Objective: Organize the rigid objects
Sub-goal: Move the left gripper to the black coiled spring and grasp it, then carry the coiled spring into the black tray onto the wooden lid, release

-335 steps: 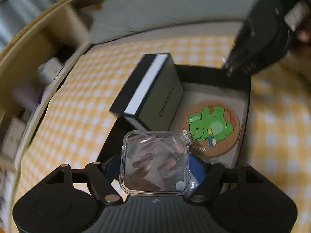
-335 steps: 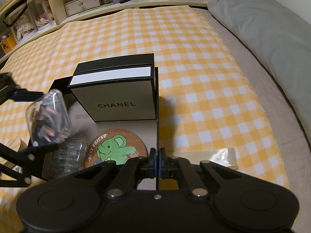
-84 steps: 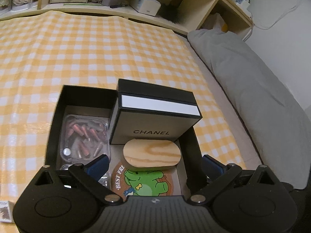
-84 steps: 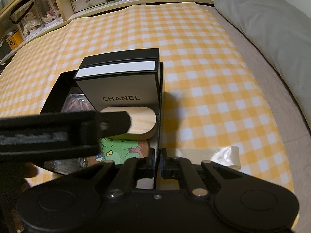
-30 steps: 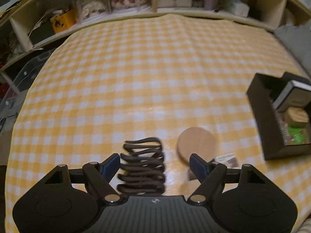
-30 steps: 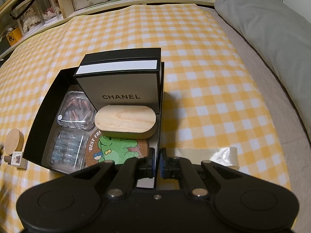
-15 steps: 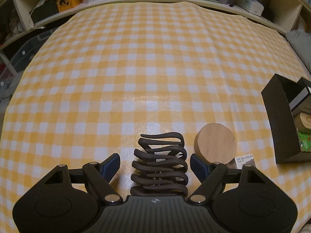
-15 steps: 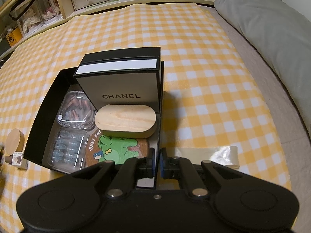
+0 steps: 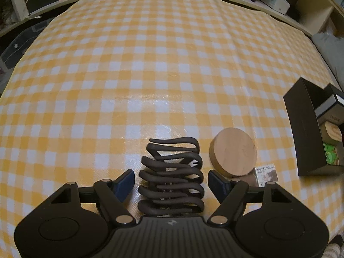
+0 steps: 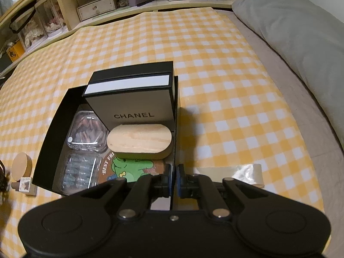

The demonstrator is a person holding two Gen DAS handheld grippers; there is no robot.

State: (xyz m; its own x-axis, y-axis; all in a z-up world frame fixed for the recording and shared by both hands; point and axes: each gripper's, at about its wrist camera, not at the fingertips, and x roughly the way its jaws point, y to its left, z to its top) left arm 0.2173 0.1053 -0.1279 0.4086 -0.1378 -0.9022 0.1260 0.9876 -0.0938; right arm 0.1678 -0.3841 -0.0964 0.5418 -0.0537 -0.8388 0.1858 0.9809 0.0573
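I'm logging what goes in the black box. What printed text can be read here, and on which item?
"CHANEL": front of the white carton.
"BEST FRI…": partly hidden, rim of the frog coaster.
"UV GEL POLISH": top of the small box; smaller lines beneath too blurred to read.

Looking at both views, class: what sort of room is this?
Probably a bedroom: a grey pillow beside the checked cloth, and cluttered shelves behind.

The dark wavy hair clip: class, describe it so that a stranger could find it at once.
On the yellow checked cloth, look left of the black box. The hair clip lies between the left tongs, beside a round wooden disc; it alone is dark and looped.
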